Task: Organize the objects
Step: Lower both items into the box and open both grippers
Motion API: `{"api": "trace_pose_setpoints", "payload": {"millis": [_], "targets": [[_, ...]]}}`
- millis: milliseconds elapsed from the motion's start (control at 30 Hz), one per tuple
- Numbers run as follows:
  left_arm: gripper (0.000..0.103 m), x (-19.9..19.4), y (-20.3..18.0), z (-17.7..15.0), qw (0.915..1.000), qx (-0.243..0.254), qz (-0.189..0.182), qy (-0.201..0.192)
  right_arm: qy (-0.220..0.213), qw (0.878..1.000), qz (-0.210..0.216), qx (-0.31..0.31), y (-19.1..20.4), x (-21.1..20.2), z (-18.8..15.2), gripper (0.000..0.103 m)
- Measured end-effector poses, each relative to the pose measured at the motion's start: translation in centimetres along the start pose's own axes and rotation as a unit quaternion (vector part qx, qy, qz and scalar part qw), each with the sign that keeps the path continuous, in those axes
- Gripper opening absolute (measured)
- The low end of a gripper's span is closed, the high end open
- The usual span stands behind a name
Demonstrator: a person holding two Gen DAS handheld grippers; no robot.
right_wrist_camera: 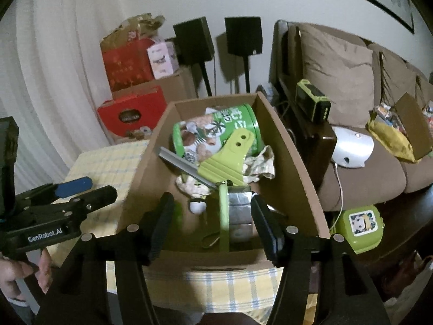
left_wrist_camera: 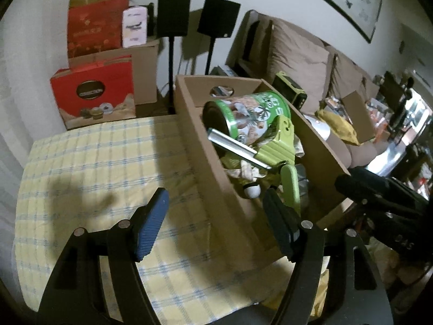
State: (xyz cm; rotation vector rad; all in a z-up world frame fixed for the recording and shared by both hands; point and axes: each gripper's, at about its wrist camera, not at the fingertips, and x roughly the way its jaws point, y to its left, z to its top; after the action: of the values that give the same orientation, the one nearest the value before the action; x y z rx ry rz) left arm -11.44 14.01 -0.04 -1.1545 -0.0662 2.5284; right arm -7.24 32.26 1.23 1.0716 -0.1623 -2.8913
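Open right gripper (right_wrist_camera: 213,224) just above cardboard box (right_wrist_camera: 284,162), nothing gripped.

Open left tool (left_wrist_camera: 213,224), cardboard box (left_wrist_camera: 205,146), green tin (left_wrist_camera: 249,113), possibly scraper (left_wrist_camera: 276,149)

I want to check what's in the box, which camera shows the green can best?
The right wrist view: it looks straight into the box, so the can lies sideways with its label facing us. The left wrist view shows the can more end-on, its dark end toward the camera.

Behind: two black speakers (right_wrist_camera: 219,38) on stands, red gift boxes (right_wrist_camera: 132,111) stacked left, brown cushioned sofa (right_wrist_camera: 360,173) right.
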Motion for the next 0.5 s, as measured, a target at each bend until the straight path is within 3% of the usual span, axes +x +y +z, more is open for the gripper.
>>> {"api": "trace_pose_setpoints", "payload": {"millis": [200, 300, 500], "targets": [[0.07, -2.2, 1.1, -1.0, 0.9999, -0.004, 0.013, -0.008, -0.031, 0.999, -0.017, -0.026, 2.3, -2.4, -0.4, 0.068], [0.08, -3.5, 1.7, -1.8, 0.9997, -0.008, 0.02, -0.014, -0.041, 0.999, -0.018, -0.03, 3.4, -3.0, -0.8, 0.068], [0.08, -5.9, 3.3, -3.3, 0.9989, -0.021, 0.034, -0.022, -0.052, 0.998, -0.013, -0.033, 5.2, -3.8, -1.7, 0.072]]}}
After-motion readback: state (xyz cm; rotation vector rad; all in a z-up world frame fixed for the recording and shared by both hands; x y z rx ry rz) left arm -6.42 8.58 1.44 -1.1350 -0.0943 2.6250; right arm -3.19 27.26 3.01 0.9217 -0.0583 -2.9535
